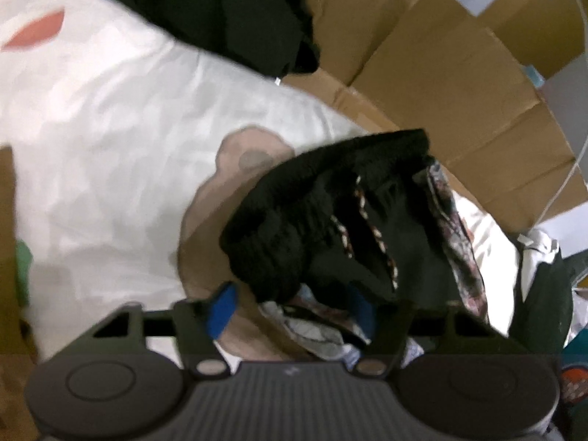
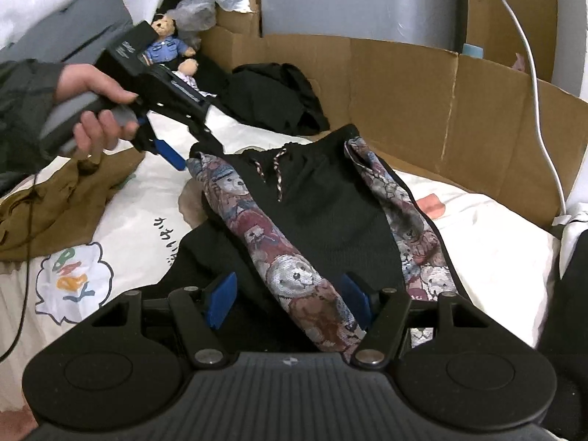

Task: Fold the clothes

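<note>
Left gripper (image 2: 185, 160): seen from the right wrist at ten o'clock, gripped by a hand (image 2: 93, 104) in a dark sleeve; its blue pads sit at the waistband corner of the shorts, and its own blurred view shows cloth bunched between them, though a firm pinch cannot be told.
Olive garment (image 2: 55, 205): crumpled on the bed at nine o'clock, under that hand.
Bed sheet (image 2: 139, 228): white with cartoon prints, carrying all the clothes.
Teddy bear (image 2: 167, 42): blue-shirted toy at eleven o'clock, behind the left gripper.
Black clothes (image 2: 275, 95): loose heap at twelve o'clock against the cardboard.
Shorts (image 2: 323, 202): black knit with bear-patterned side panels and a braided drawstring, lying at the centre, waistband away from the right wrist camera, one patterned leg running down toward six o'clock.
Right gripper (image 2: 290, 303): jaws apart, the patterned leg lying between the blue pads, against the right-hand one only.
Cardboard wall (image 2: 459, 110): folded brown sheets from twelve to three o'clock.
White cable (image 2: 533, 84): hanging at two o'clock.
</note>
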### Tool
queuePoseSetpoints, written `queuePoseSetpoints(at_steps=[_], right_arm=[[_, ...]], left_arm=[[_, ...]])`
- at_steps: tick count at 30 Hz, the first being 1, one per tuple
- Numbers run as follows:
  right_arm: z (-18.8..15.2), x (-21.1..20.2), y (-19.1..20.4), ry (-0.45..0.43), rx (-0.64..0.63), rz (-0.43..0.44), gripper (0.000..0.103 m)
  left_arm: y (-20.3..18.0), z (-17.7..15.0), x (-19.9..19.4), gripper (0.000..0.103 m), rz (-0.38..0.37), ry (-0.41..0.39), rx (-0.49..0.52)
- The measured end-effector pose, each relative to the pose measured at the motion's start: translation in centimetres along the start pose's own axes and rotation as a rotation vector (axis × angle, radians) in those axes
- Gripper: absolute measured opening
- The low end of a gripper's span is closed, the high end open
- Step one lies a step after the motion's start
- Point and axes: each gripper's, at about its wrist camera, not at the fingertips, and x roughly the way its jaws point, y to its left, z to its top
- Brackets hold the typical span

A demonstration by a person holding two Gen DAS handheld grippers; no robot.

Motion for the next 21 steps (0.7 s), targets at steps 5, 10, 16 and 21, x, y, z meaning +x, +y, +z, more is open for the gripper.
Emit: queuePoseSetpoints(at_steps=[5, 10, 16, 21], right_arm=[[-1.1, 0.9, -0.4, 0.069, -0.050, -0.047, 0.054], [-2.2, 0.9, -2.2, 0.118, -0.026, -0.132, 0.050], [-2.9, 0.7, -4.1, 0.112, 0.024, -0.159, 0.034], [-3.3, 0.3, -6.6, 0.109, 0.114, -0.140, 0.013]], left_arm=[[-1.7, 0.1, -1.1, 0.023, 0.013, -0.026, 0.049], [-4.0, 0.9, -2.8, 0.021, -0.013, -0.074, 0.063], [-8.1, 1.9, -2.4, 0.021, -0.026, -0.131, 0.069], [-11.2, 3.2, -0.2, 0.020, -0.014, -0.146, 0.106]])
